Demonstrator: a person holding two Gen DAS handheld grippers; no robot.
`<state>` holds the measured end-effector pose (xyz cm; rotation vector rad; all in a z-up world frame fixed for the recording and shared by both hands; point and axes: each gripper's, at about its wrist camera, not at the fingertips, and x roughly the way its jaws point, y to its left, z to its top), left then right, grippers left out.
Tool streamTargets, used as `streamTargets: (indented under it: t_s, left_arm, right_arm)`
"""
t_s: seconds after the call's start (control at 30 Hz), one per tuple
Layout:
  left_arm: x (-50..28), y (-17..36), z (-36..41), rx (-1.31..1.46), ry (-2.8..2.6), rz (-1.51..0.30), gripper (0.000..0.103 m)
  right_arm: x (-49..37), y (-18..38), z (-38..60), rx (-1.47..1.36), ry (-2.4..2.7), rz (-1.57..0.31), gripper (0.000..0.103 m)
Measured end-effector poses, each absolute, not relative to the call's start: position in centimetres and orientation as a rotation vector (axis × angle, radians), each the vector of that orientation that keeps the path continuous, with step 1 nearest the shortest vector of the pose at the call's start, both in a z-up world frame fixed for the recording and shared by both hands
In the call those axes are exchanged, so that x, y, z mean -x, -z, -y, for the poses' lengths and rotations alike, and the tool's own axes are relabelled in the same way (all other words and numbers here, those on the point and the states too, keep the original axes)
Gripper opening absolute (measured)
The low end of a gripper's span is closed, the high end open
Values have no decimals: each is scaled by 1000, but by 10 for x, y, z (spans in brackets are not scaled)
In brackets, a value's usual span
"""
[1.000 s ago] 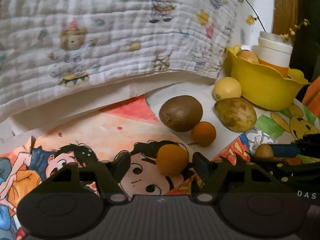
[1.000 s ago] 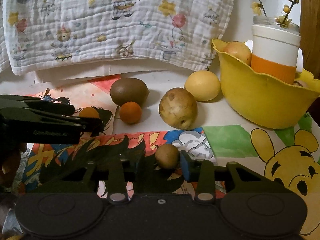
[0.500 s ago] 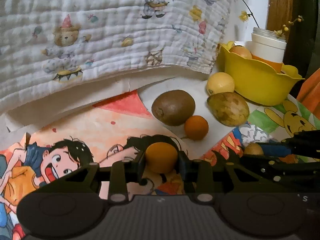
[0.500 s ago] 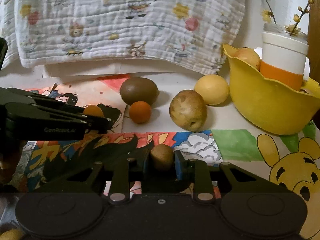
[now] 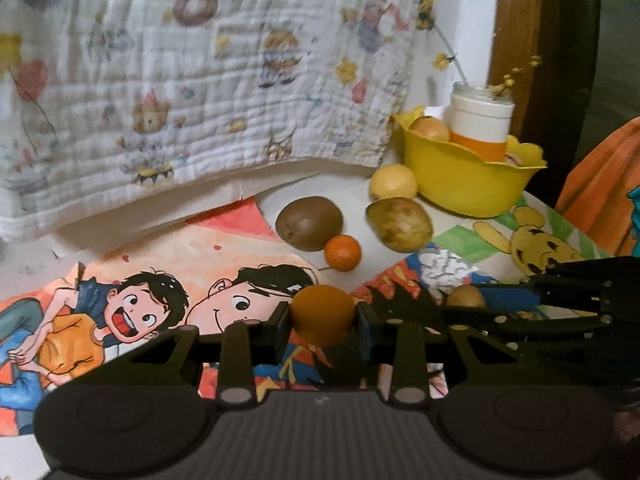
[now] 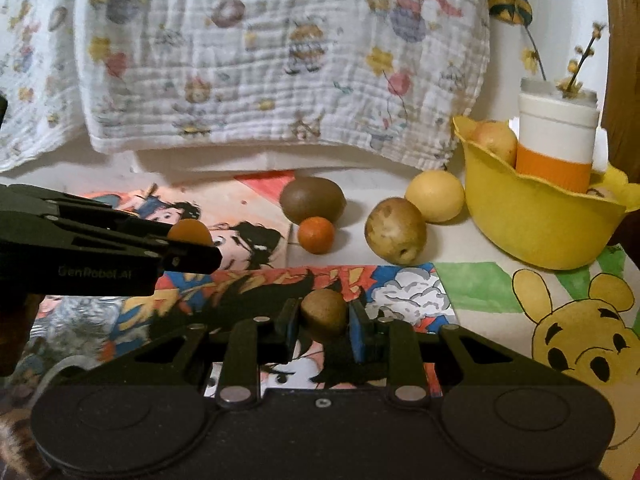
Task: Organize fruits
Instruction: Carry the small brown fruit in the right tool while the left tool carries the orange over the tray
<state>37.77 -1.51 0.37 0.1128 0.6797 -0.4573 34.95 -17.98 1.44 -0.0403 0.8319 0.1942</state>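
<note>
- Fruits lie scattered on the counter (image 6: 472, 240), which is covered with cartoon drawings; two of them are off the surface, each in a hand-held gripper.
- Yellow bowl (image 6: 532, 224) stands at the far right of the counter, and everything below is placed against it.
- Left hand-held gripper (image 5: 322, 320) is clamped on a small orange fruit (image 5: 322, 314), well to the left of the bowl and nearer the camera; its jaws have just been closing, and the fruit sits pressed between the pads.
- Right hand-held gripper (image 6: 324, 318) is clamped on a small brown fruit (image 6: 323, 314), left of the bowl and in front of it; its jaws too have just been closing on it.
- Beside the bowl's left wall, touching or nearly so, rests a yellow round fruit (image 6: 435, 196).
- Just left of that and a little nearer lies a mottled brownish-green fruit (image 6: 395, 230), possibly a pear, though the view is too soft to be sure.
- Further left of the bowl sits a kiwi (image 6: 313, 200), with a small orange-red fruit (image 6: 316, 234) just in front of it.
- Inside the bowl stand a white and orange cup (image 6: 556, 140) holding twigs, and a pale fruit (image 6: 496, 142) against the left rim.
- Behind the fruit, left of the bowl, hangs a printed white cloth (image 6: 248, 64).
</note>
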Motion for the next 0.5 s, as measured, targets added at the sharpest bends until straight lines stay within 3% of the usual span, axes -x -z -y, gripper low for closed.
streamTargets:
  t_s: [0.5]
  left_arm:
    - [-290, -38, 16, -105, 447, -652, 38]
  right_arm:
    - [-271, -58, 175, 52, -308, -758, 28]
